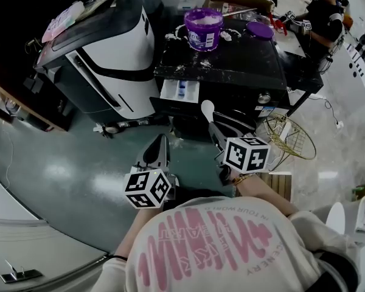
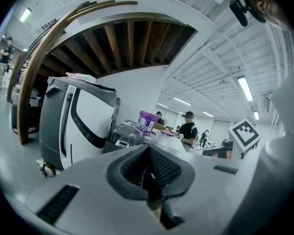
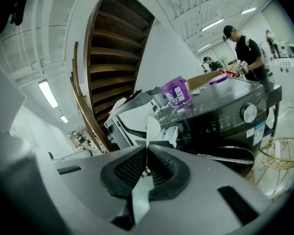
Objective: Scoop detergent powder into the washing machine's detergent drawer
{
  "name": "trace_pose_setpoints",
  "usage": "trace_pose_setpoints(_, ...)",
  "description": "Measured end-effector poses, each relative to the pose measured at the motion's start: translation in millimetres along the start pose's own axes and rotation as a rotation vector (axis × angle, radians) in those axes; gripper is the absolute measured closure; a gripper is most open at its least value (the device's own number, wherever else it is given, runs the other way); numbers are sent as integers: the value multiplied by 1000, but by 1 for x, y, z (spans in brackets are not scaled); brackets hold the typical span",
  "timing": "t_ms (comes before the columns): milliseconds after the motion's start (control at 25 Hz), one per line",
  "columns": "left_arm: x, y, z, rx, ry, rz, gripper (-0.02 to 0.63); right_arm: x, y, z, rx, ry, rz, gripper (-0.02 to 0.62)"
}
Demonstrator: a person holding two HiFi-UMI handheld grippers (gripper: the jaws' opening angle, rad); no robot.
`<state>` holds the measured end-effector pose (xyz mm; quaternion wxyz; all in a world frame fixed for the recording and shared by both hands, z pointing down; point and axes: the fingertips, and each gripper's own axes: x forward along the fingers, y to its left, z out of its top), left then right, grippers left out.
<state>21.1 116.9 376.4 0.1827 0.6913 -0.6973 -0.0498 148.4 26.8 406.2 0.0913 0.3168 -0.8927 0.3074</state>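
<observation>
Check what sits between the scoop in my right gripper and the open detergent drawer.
Nothing; in the head view only open air separates the scoop from the detergent drawer.

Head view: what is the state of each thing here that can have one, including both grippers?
detergent drawer: pulled open
purple tub: uncovered, white powder inside
purple lid: off, lying on the machine top
machine top: spilled powder on it
white spoon: held by its handle
right gripper: shut on the white spoon
left gripper: shut, empty
</observation>
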Motion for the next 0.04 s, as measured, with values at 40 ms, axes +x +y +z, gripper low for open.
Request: trace_pose_setpoints(40, 0, -1, -2, -3, 3, -1, 604, -1, -2, -1, 3, 2, -3, 589)
